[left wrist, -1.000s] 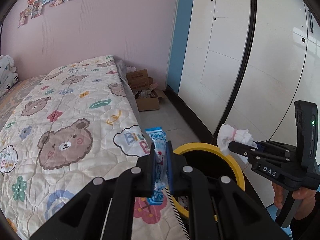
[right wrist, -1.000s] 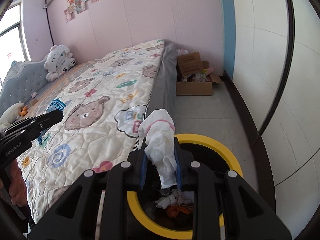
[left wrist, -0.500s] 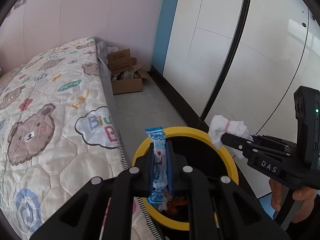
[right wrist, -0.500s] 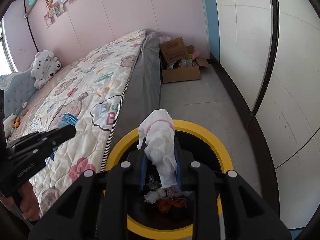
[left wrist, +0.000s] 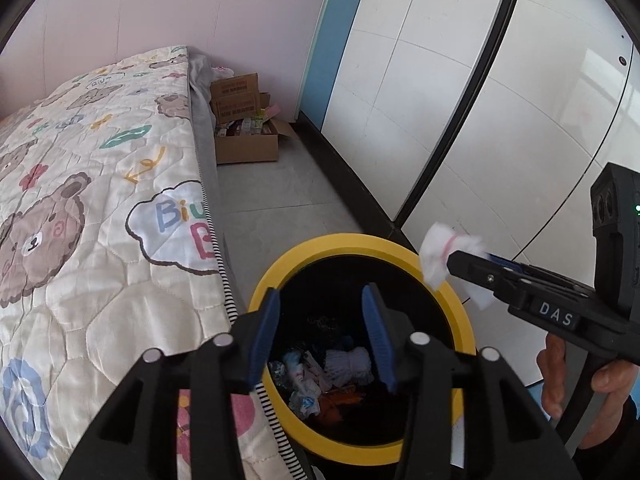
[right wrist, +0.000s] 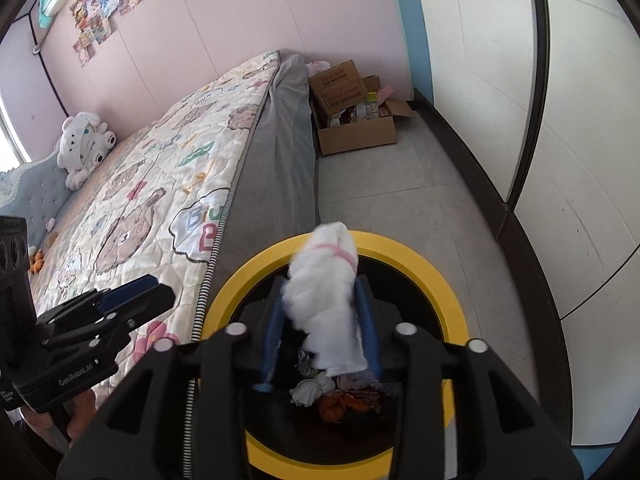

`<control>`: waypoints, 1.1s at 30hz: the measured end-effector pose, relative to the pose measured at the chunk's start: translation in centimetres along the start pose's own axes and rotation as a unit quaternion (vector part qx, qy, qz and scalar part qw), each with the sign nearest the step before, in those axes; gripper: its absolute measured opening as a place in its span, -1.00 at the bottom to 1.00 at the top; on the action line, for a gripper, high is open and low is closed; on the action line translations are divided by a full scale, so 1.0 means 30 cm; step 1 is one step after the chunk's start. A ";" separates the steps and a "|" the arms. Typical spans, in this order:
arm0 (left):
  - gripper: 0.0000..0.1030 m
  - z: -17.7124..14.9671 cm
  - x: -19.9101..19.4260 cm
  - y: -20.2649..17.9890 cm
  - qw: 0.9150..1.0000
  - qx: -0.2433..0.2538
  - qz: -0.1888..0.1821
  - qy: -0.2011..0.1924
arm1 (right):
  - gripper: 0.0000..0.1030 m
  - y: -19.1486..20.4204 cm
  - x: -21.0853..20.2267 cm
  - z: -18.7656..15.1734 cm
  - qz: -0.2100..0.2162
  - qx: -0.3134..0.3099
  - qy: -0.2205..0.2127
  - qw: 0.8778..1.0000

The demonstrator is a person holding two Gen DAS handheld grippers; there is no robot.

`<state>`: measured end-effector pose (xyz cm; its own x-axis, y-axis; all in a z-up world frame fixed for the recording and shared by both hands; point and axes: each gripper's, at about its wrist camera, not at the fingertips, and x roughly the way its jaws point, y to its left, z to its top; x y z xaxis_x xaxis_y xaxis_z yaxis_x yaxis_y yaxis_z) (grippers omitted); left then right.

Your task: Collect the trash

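A black trash bin with a yellow rim (left wrist: 464, 320) (right wrist: 404, 248) stands on the floor beside the bed, with crumpled trash (left wrist: 320, 372) (right wrist: 316, 388) inside. My left gripper (left wrist: 320, 316) is open and empty right above the bin mouth. It also shows at the left of the right wrist view (right wrist: 156, 288). My right gripper (right wrist: 320, 312) hangs over the bin with its jaws parted, and a white crumpled tissue with a pink band (right wrist: 328, 292) (left wrist: 444, 256) sits loosely between them.
The bed with a bear-print quilt (left wrist: 100, 200) (right wrist: 160, 184) lies left of the bin. An open cardboard box (left wrist: 244, 136) (right wrist: 356, 120) stands on the floor at the far wall. White wardrobe doors (left wrist: 460, 100) line the right side. A white plush toy (right wrist: 84, 144) sits on the bed.
My left gripper has opened and the blue-and-white wrapper is gone from it. My right gripper has widened around the tissue. Both moved further over the bin.
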<state>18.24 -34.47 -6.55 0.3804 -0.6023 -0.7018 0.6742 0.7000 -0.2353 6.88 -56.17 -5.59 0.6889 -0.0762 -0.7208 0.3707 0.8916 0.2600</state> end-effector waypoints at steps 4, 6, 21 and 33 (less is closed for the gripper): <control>-0.09 0.003 -0.036 0.018 1.000 -0.004 0.003 -0.010 | -0.19 -0.002 -0.008 0.009 -0.008 0.002 -0.005 1.000; -0.09 0.002 -0.058 0.035 1.000 -0.009 0.005 -0.014 | -0.18 0.003 -0.014 0.010 -0.005 0.003 -0.004 1.000; -0.09 -0.082 -0.347 0.282 0.993 -0.063 0.072 -0.063 | -0.19 0.284 -0.052 -0.027 0.034 -0.050 0.009 0.998; 0.08 -0.279 -0.637 0.577 0.973 -0.130 0.164 -0.098 | -0.13 0.727 -0.007 -0.125 0.090 -0.122 0.040 0.988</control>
<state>17.33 -7.63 -2.84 0.6793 -0.3730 -0.6320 0.3217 0.9254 -0.2003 12.49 -35.04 -2.19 0.6745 0.1194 -0.7286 0.0794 0.9694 0.2323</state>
